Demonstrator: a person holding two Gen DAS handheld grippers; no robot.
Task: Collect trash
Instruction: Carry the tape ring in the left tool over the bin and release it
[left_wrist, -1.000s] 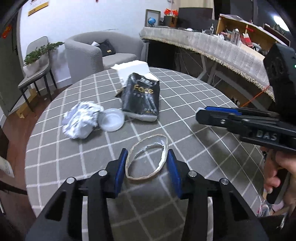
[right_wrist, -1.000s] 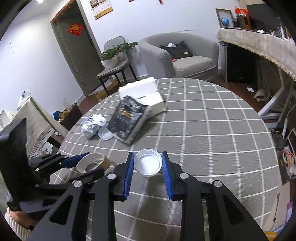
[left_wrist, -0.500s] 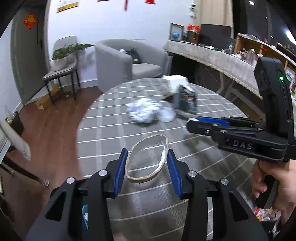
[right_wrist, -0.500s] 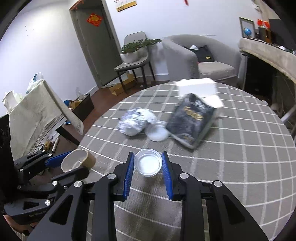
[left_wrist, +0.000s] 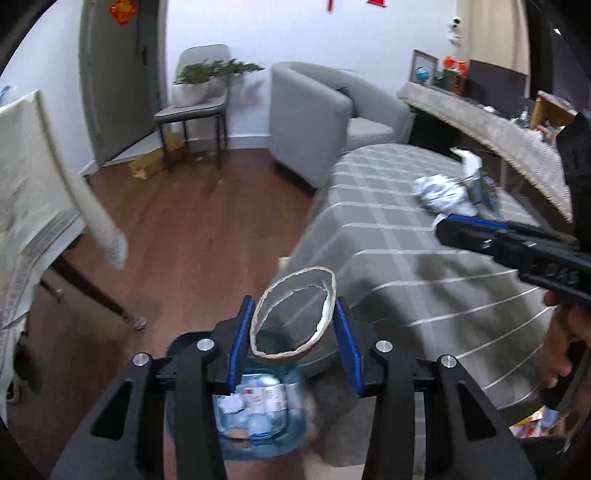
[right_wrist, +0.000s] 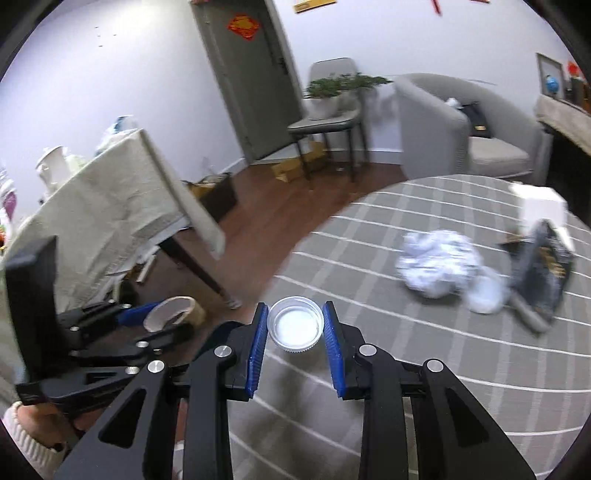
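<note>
My left gripper (left_wrist: 293, 317) is shut on a squashed cardboard tape ring (left_wrist: 293, 314), held past the table's edge. Just below it on the floor stands a trash bin (left_wrist: 255, 410) with a blue liner and several bits of rubbish inside. My right gripper (right_wrist: 295, 325) is shut on a small clear plastic lid (right_wrist: 294, 328), above the checked tablecloth near the table's edge. In the right wrist view the left gripper (right_wrist: 155, 319) and its tape ring (right_wrist: 173, 312) show at the lower left. On the table lie a crumpled white wrapper (right_wrist: 439, 266), another clear lid (right_wrist: 485, 295) and a black packet (right_wrist: 545, 273).
The round table with its grey checked cloth (left_wrist: 424, 258) fills the right. A second table with a beige cloth (right_wrist: 110, 206) stands at the left, its leg (left_wrist: 92, 291) near the bin. A white foam box (right_wrist: 539, 205) sits behind the packet. An armchair (left_wrist: 317, 122) and a chair with a plant (left_wrist: 199, 99) stand further back.
Both grippers swung left, off the middle of the table toward its edge. The left gripper with the tape ring now hangs over the floor and the bin, which has come into view.
</note>
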